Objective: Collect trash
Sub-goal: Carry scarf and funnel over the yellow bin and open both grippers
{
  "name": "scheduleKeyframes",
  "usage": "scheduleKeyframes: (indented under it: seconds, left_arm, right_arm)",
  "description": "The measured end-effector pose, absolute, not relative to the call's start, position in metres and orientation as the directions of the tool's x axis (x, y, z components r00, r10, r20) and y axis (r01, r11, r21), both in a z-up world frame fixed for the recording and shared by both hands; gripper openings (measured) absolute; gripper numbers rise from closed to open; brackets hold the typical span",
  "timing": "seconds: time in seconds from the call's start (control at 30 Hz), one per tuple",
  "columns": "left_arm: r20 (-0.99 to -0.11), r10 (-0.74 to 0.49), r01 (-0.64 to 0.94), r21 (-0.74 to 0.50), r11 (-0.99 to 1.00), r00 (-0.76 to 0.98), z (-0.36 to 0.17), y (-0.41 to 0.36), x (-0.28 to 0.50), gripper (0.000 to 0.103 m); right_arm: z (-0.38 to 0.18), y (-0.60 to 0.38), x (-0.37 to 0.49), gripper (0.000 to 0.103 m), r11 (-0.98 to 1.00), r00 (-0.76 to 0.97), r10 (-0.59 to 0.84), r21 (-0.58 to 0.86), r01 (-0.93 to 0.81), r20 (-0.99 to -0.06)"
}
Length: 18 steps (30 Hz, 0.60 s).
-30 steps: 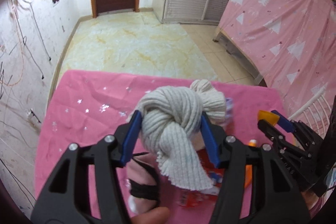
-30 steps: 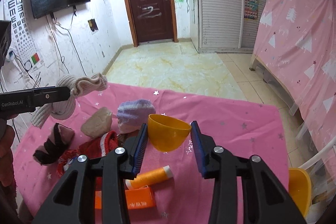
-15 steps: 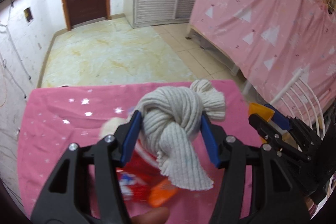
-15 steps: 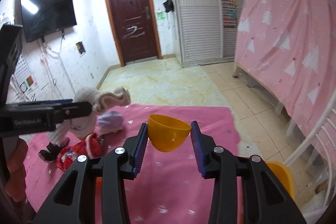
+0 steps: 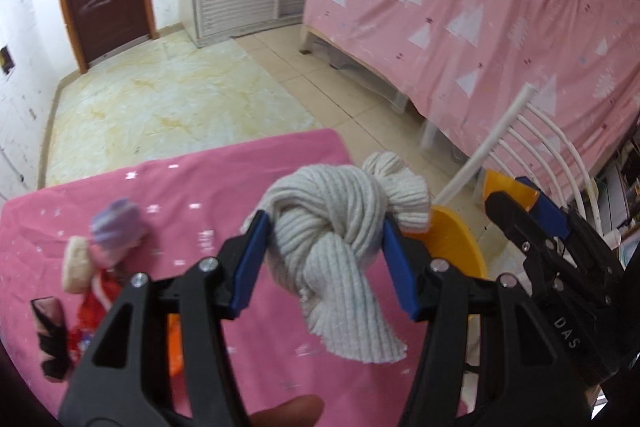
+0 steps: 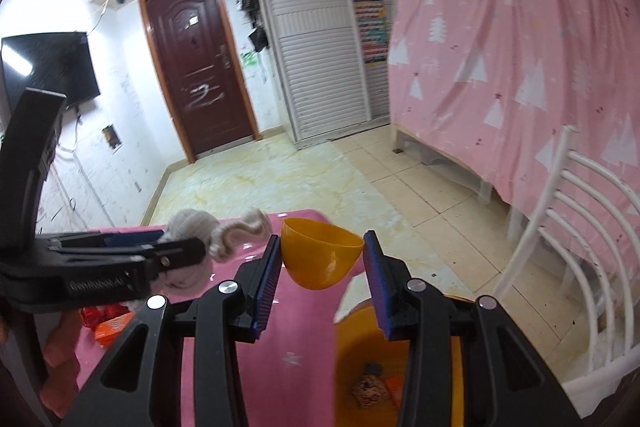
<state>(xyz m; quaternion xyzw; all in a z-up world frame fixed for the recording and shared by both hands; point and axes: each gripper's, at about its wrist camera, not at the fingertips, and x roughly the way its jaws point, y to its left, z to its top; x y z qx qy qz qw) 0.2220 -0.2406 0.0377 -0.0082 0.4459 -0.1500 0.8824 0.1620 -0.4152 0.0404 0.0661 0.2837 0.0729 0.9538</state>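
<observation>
My left gripper (image 5: 324, 259) is shut on a knotted grey knit sock (image 5: 336, 227), held above the right end of the pink table (image 5: 200, 195). My right gripper (image 6: 320, 263) is shut on a small yellow bowl (image 6: 320, 253), held above the table's right edge. Below it stands an orange bin (image 6: 360, 347) with some scraps inside; its rim also shows in the left wrist view (image 5: 456, 243). The left gripper with the sock (image 6: 192, 231) shows at the left of the right wrist view. The right gripper (image 5: 516, 199) shows at the right of the left wrist view.
On the table's left lie a purple sock (image 5: 116, 227), a beige sock (image 5: 76, 263), a red wrapper (image 5: 96, 295), a dark sock (image 5: 52, 339) and an orange item (image 5: 174, 347). A white chair (image 6: 580, 247) stands right of the bin. A pink-curtained bed (image 6: 520, 67) is behind.
Both grippers have swung right with their loads, from over the table's middle to its right edge. The orange bin has come into view under the right gripper.
</observation>
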Motion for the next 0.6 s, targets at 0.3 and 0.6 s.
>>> scheduleKeyframes:
  seconds: [0.3, 0.6]
  left_arm:
    - [-0.802, -0.279, 0.343, -0.098, 0.934, 0.529, 0.027, -0.314, 0.225, 0.055]
    - [-0.81, -0.273, 0.383, -0.065, 0.922, 0.52, 0.018, -0.352, 0.227, 0.058]
  right_arm:
    - [0.032, -0.478, 0.152, 0.035, 0.975, 0.849, 0.127, 0.221, -0.013, -0.513]
    - [0.015, -0.524, 0.145, 0.035, 0.968, 0.847, 0.084, 0.246, 0.056, -0.525]
